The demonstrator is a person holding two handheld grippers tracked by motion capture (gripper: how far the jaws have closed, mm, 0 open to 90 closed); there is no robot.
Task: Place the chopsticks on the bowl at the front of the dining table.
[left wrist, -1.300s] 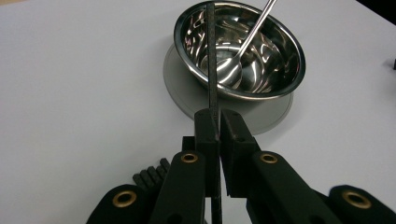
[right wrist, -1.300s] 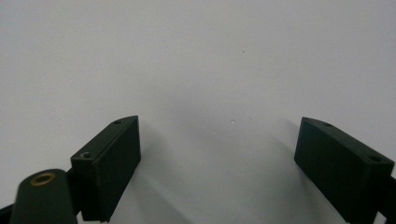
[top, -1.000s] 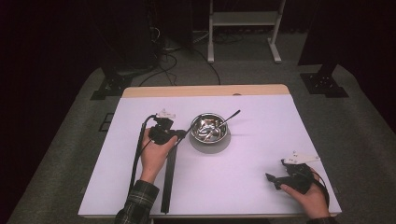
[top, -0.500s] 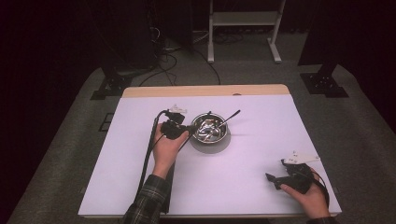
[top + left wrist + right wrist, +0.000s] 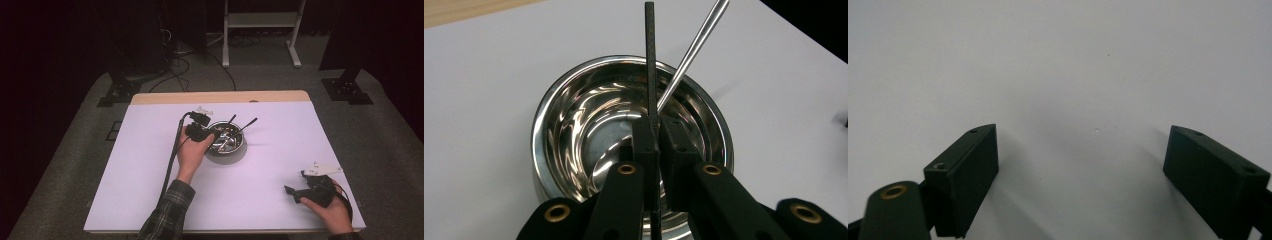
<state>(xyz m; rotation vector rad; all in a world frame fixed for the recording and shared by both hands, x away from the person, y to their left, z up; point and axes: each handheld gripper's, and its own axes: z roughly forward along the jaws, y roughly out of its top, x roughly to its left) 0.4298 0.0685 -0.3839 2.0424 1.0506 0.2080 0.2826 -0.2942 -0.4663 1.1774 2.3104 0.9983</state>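
A shiny steel bowl (image 5: 235, 151) (image 5: 544, 115) stands mid-table. A silver tapered handle (image 5: 249, 123) (image 5: 694, 47) leans out over its far rim. My left gripper (image 5: 207, 133) (image 5: 655, 135) hangs over the bowl's left side, shut on a thin black rod (image 5: 230, 120) (image 5: 650, 60) that runs straight out across the bowl past the far rim. Several metal pieces glint inside the bowl in the high view. Near the front right corner my right gripper (image 5: 295, 183) (image 5: 1083, 165) rests on the white table, jaws wide apart with nothing between them.
The white tabletop (image 5: 280, 150) has a wooden strip (image 5: 220, 97) along its far edge. The left gripper's black cable (image 5: 172, 160) trails down the table beside the forearm. Behind the table stand a white frame (image 5: 260, 30) and dark stands on the floor.
My left hand has moved right and away from me to the bowl, bringing the black rod over it. The right hand has stayed still.
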